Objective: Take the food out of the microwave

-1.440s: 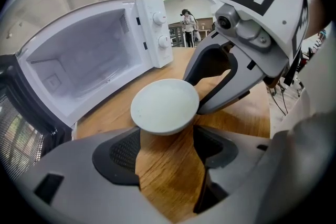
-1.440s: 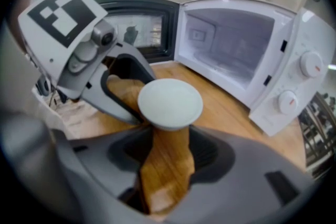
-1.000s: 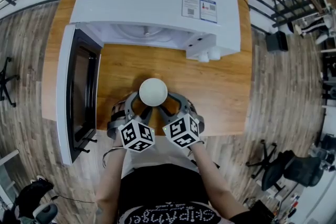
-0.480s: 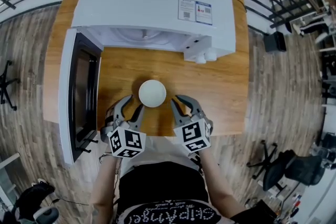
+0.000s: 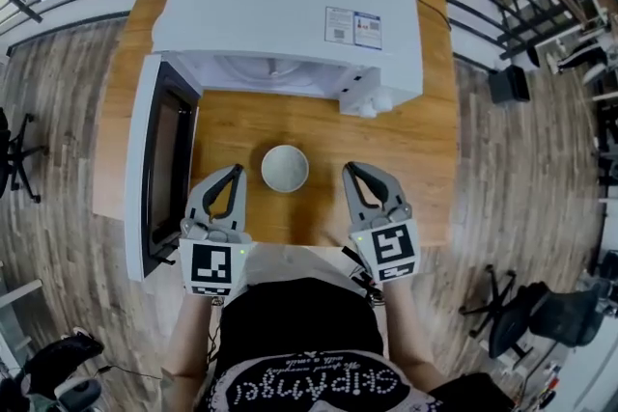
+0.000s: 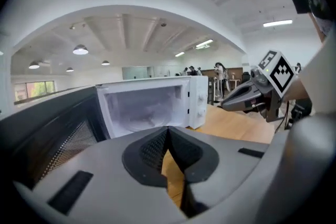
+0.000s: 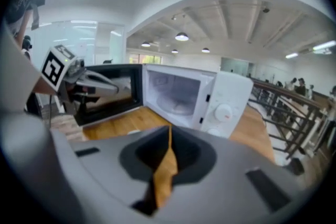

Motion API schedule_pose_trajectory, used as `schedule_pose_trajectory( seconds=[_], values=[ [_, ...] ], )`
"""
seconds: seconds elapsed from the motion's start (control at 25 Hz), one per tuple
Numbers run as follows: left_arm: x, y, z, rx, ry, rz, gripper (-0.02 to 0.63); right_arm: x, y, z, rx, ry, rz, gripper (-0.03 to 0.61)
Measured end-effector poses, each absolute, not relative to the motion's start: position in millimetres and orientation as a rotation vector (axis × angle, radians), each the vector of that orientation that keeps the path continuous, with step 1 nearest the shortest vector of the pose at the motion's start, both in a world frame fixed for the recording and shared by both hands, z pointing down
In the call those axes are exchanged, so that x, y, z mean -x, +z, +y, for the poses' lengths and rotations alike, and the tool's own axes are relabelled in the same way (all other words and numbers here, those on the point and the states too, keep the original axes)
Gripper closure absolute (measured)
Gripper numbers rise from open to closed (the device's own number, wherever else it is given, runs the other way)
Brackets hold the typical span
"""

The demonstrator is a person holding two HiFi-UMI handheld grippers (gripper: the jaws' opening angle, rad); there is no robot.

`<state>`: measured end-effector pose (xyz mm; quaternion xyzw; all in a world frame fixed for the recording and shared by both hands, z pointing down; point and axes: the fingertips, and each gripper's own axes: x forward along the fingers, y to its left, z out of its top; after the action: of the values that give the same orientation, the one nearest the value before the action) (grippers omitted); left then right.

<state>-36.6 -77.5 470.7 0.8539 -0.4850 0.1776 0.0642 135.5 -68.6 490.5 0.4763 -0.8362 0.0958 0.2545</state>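
Note:
A white bowl (image 5: 285, 168) with pale food stands on the wooden table (image 5: 406, 145) in front of the open white microwave (image 5: 290, 5), whose cavity (image 6: 147, 110) holds no dish. My left gripper (image 5: 236, 171) hangs to the bowl's left and my right gripper (image 5: 350, 169) to its right, both apart from it and raised above the table. Both pairs of jaws have just been closing and now stand shut with nothing between them, as the left gripper view (image 6: 168, 129) and the right gripper view (image 7: 169, 127) show.
The microwave door (image 5: 164, 169) swings open to the left, past the table's left edge. The control knobs (image 5: 367, 101) are at the microwave's front right. Office chairs (image 5: 526, 314) and railings (image 5: 502, 5) stand on the wood floor around the table.
Both grippers drew back from the bowl toward the person, spread apart and rose. Their jaws went from wide open to shut. The bowl stays on the table.

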Motion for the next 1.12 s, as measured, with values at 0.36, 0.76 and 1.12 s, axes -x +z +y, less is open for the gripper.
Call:
schedule_pose_trajectory(
  seconds=[0.36,0.76,1.12],
  values=[
    [48.0,404.9,-64.0,-2.487,0.160,-1.559,0.583,-177.5,411.6,-50.4,-1.496,0.255,-2.389,0.541],
    [29.3,382.6,-41.6,-2.506,0.026,-1.550,0.583,-213.0,386.1,-16.4,-1.604,0.329,-2.437,0.541],
    [26.0,374.9,-34.0,-2.489,-0.005,-1.531,0.583,-219.7,389.9,-1.4,-1.637,0.442,-2.485,0.541]
  ],
)
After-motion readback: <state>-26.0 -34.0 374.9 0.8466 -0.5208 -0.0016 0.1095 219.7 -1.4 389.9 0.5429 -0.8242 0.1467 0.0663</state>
